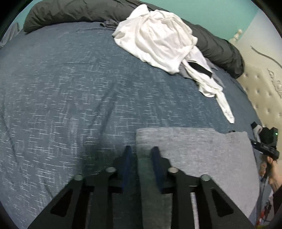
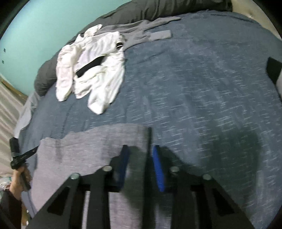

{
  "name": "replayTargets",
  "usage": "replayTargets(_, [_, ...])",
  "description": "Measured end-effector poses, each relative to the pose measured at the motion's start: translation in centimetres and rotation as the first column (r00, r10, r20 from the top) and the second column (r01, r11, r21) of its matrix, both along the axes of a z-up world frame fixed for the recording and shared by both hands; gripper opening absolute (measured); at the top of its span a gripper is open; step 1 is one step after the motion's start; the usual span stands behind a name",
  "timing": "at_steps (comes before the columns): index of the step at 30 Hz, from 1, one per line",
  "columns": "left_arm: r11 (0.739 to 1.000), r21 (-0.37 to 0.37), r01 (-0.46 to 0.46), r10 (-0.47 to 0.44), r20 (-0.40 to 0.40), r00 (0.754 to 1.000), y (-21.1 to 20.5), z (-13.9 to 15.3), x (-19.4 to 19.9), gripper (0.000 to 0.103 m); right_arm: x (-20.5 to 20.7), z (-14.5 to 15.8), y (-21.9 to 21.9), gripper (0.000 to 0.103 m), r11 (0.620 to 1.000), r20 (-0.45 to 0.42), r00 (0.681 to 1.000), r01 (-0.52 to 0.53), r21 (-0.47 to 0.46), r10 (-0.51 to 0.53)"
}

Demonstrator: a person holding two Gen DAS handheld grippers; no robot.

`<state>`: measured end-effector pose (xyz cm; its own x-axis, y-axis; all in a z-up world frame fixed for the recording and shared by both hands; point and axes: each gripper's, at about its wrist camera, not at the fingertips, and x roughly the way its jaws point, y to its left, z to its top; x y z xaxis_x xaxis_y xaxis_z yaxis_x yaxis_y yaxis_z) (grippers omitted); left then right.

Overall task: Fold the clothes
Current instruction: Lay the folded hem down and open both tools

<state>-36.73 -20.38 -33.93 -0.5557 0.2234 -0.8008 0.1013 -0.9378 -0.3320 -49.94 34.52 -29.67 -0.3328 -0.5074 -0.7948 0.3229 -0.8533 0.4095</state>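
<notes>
The soft grey folded cloth (image 1: pixel 202 153) lies at the near edge of the bed's speckled blue cover (image 1: pixel 70 96), and the left tongs (image 1: pixel 141 155) and right tongs (image 2: pixel 139 155) each pinch one side edge, probably to fold it over.

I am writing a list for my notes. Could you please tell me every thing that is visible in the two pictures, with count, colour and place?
grey garment: one, light grey, flat on the near part of the bed, its edges between the fingers of both grippers
white clothes: one crumpled pile, white with a black band, far side of the bed
grey cloth: one, grey, behind the white pile
bed cover: one, mottled blue, under everything
duvet: one, dark grey, rolled along the far edge
headboard: one, cream, tufted, at the side
wall: turquoise, behind the bed
left gripper: black, blue pads
right gripper: black, blue pads
</notes>
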Motion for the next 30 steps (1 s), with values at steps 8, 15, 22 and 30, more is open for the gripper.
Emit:
replayTargets(8, [0.999,-0.020,-0.048,0.047,-0.041,0.998,-1.2,1.1,0.7,0.000,0.2,1.7,0.0,0.000,0.996,-0.102,0.994,0.055,0.070,-0.048])
replayTargets(15, [0.994,0.086,-0.071,0.070,0.017,0.997,-1.7,0.3,0.2,0.029,-0.9,0.0,1.7,0.007,0.997,0.024,0.998,0.059,-0.051,-0.058])
replayTargets(22, [0.988,0.138,-0.075,0.073,0.019,0.997,-1.3,-0.4,-0.3,0.048,-0.6,-0.9,0.5,0.049,0.997,0.065,0.997,0.034,-0.070,-0.030])
replayTargets(30, [0.991,0.129,-0.029,0.031,-0.009,0.999,-0.3,0.0,-0.4,0.004,0.0,-0.3,-0.6,0.003,1.000,-0.005,1.000,-0.003,-0.030,0.003])
